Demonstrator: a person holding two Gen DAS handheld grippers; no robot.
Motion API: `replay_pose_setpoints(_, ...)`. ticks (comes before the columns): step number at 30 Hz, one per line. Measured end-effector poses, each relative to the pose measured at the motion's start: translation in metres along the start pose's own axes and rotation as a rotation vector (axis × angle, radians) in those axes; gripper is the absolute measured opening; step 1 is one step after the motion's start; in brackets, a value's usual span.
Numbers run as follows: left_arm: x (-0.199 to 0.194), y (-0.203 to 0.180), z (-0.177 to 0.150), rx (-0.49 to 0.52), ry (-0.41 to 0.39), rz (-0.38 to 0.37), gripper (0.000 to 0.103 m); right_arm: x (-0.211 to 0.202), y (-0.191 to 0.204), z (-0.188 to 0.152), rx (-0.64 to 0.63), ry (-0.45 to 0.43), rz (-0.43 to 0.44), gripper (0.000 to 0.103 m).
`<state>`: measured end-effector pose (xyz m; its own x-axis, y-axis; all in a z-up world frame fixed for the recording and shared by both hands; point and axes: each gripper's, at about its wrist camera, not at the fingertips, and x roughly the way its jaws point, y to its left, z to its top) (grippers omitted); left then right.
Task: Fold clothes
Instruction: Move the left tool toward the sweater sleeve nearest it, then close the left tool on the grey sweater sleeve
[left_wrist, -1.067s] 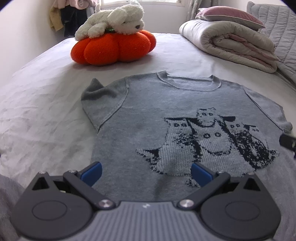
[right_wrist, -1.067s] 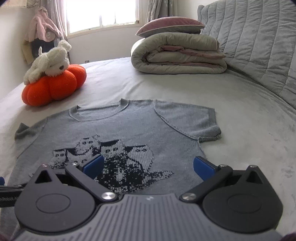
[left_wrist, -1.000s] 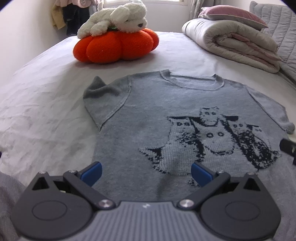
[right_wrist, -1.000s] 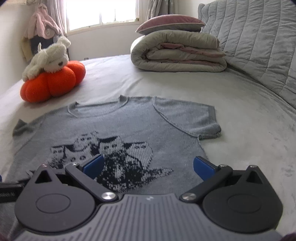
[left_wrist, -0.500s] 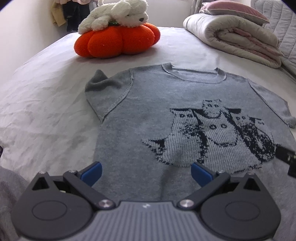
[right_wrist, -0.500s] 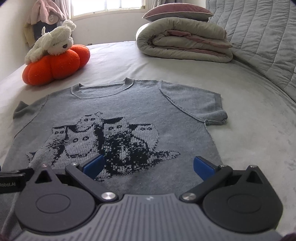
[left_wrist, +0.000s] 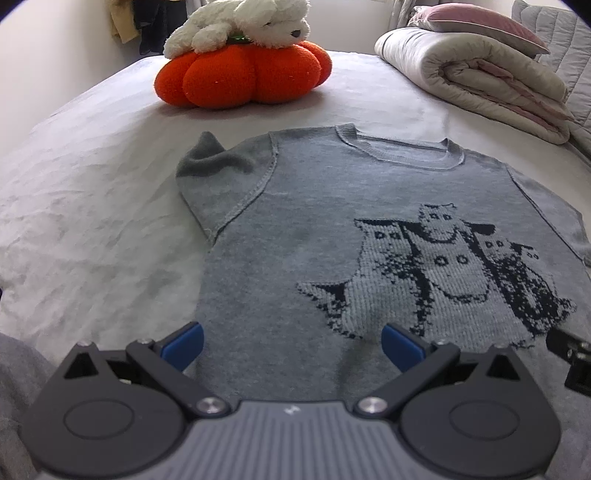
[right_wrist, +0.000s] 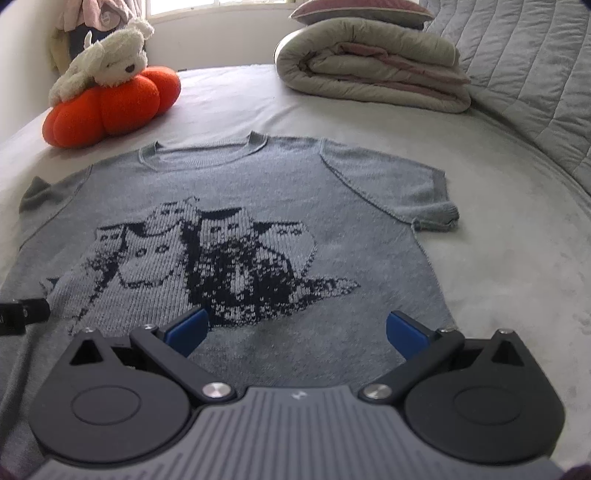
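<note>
1. Both claws are wide open and hold nothing. My left gripper (left_wrist: 291, 343) hangs over the bottom left part of the sweater (left_wrist: 295, 258), and my right gripper (right_wrist: 295, 328) hangs over the bottom right part.
2. I see the gray sweater lying flat, front side up, on the bed (left_wrist: 92, 221), with its bottom hem toward the near edge of the bed. It has dark cats (right_wrist: 207, 258) knitted on the chest.
3. I see the left sleeve (left_wrist: 214, 173) has its tip turned up in a little point. The right sleeve (right_wrist: 399, 184) lies flat, with its lower corner curled a bit.
4. I see an orange pumpkin pillow (left_wrist: 243, 77) near the far left corner of the bed, with a white stuffed dog (left_wrist: 240, 22) lying on top of it.
5. I see a folded blanket (right_wrist: 373, 70) toward the far right of the bed, with a pink pillow (right_wrist: 362, 9) on top. A gray quilt (right_wrist: 535, 74) runs along the right edge.
</note>
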<state>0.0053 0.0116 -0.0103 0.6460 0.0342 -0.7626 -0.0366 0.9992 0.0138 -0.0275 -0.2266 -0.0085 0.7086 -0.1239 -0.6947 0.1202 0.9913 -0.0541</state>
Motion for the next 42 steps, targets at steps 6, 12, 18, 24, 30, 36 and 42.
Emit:
replay_pose_setpoints(6,0.002,0.002,0.002,0.018,-0.02,0.02,0.103,0.005,0.0,-0.004,-0.007,0.029,0.0,0.103)
replay_pose_setpoints(12,0.006,0.005,0.002,0.024,-0.029,0.034,0.103,0.015,0.002,-0.008,0.009,0.071,0.005,0.103)
replay_pose_setpoints(18,0.018,0.013,0.006,0.041,-0.072,0.035,0.103,0.022,-0.002,-0.011,0.048,0.081,0.025,0.103)
replay_pose_setpoints(24,0.036,0.038,0.018,0.03,-0.09,0.066,0.103,0.022,-0.002,-0.015,0.025,0.055,0.033,0.103)
replay_pose_setpoints(30,0.046,0.084,0.037,-0.081,-0.091,0.03,0.102,0.023,-0.004,-0.012,0.007,0.048,0.051,0.103)
replay_pose_setpoints(36,0.061,0.129,0.056,-0.244,-0.049,-0.079,0.087,0.025,-0.009,-0.005,0.023,0.055,0.08,0.103)
replay_pose_setpoints(42,0.078,0.155,0.073,-0.402,-0.038,-0.209,0.065,0.029,-0.019,0.001,0.066,0.056,0.117,0.103)
